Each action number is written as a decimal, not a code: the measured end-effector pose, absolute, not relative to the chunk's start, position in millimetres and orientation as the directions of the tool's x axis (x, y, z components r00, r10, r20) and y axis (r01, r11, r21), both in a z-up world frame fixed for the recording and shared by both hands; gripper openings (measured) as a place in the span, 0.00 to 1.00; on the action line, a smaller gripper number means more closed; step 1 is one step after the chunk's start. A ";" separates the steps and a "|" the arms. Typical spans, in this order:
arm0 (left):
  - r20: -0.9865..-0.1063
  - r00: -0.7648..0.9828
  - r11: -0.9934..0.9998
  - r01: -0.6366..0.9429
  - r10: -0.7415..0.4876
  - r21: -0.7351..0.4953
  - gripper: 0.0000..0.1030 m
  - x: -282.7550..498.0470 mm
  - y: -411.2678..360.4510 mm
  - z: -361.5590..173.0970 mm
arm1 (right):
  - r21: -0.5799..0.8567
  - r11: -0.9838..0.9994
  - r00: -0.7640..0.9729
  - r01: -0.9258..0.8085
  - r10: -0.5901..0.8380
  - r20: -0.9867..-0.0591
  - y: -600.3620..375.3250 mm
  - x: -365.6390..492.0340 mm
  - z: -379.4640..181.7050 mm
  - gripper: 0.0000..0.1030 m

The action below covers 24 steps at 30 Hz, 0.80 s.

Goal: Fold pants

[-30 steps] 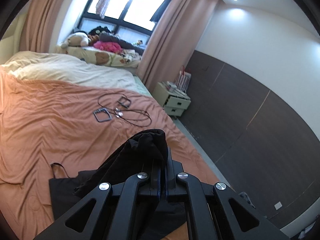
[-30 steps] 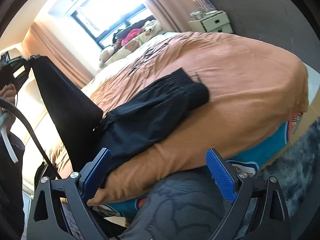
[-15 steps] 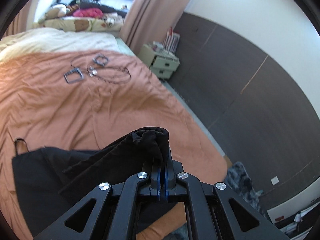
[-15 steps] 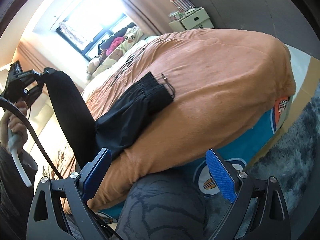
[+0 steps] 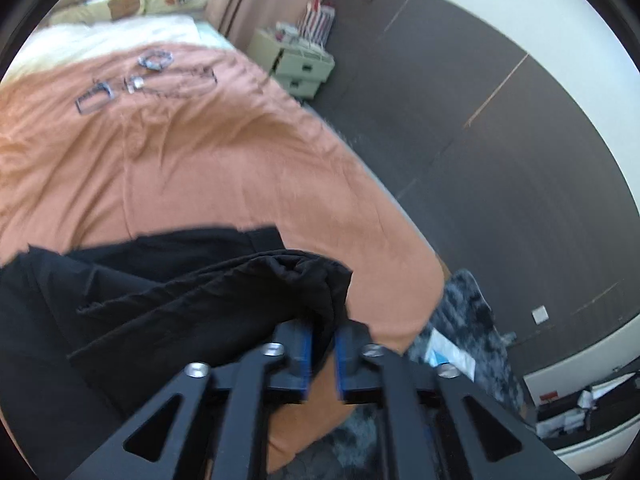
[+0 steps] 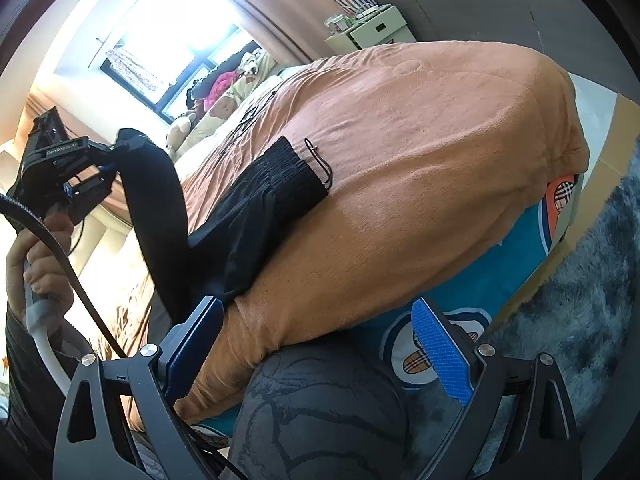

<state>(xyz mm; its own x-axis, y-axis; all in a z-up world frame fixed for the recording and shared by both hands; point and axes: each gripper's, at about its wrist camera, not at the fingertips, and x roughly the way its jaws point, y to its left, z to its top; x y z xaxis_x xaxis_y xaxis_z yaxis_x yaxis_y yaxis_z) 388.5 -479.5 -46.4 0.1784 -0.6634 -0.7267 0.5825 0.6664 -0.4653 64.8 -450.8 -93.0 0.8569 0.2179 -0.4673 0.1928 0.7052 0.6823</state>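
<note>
Black pants (image 6: 260, 200) lie on an orange bedspread (image 6: 420, 168), waistband and drawstring toward the bed's middle. My left gripper (image 5: 323, 354) holds a bunched leg end of the pants (image 5: 224, 300) between its blue pads, which stand slightly apart. In the right wrist view the left gripper (image 6: 110, 160) lifts that leg up off the bed at the left. My right gripper (image 6: 320, 352) is open and empty, low at the bed's edge, above the person's knee.
Cables and small frames (image 5: 136, 80) lie on the far bedspread. A pale nightstand (image 5: 298, 68) stands by the dark wall. A grey shaggy rug (image 6: 580, 300) covers the floor beside the bed. Pillows and plush toys (image 6: 224, 108) sit under the window.
My left gripper has tilted down toward the bed with the pant leg, and its pads have parted slightly. The right gripper has drifted and stays open.
</note>
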 end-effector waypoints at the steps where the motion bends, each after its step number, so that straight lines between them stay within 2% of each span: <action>1: -0.724 0.150 0.653 0.580 -0.674 -0.487 0.43 386.9 -477.8 -49.8 | 0.683 0.705 0.857 0.190 0.221 -0.466 -450.3 65.1 -91.8 0.93; 2: -0.718 0.137 0.644 0.578 -0.682 -0.501 0.52 385.9 -474.5 -51.5 | 0.682 0.708 0.858 0.184 0.223 -0.463 -449.4 65.3 -89.8 0.93; 3: -0.714 0.146 0.645 0.578 -0.685 -0.500 0.67 383.9 -469.6 -51.5 | 0.680 0.710 0.858 0.182 0.223 -0.462 -448.6 66.0 -89.2 0.93; 4: -0.714 0.167 0.654 0.577 -0.680 -0.489 0.77 381.7 -463.3 -49.3 | 0.678 0.714 0.858 0.178 0.224 -0.462 -447.3 66.9 -86.5 0.93; 5: -0.712 0.189 0.664 0.574 -0.677 -0.479 0.80 379.6 -454.7 -47.1 | 0.675 0.717 0.858 0.174 0.226 -0.462 -445.9 68.3 -83.6 0.93; 15: -0.698 0.296 0.720 0.529 -0.652 -0.448 0.82 386.9 -370.6 -52.2 | 0.644 0.756 0.856 0.116 0.253 -0.451 -423.5 83.2 -61.0 0.93; 24: -0.722 0.389 0.801 0.452 -0.572 -0.392 0.82 391.8 -288.1 -75.1 | 0.586 0.806 0.847 0.085 0.251 -0.468 -408.2 106.9 -40.1 0.93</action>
<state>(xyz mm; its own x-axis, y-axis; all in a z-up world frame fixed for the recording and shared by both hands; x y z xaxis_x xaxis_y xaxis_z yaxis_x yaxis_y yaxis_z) 391.8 -288.1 -75.1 0.3894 -0.5724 -0.7216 0.4520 0.8014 -0.3917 106.9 -408.2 -40.1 0.8474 0.2511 -0.4678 0.0848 0.8058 0.5861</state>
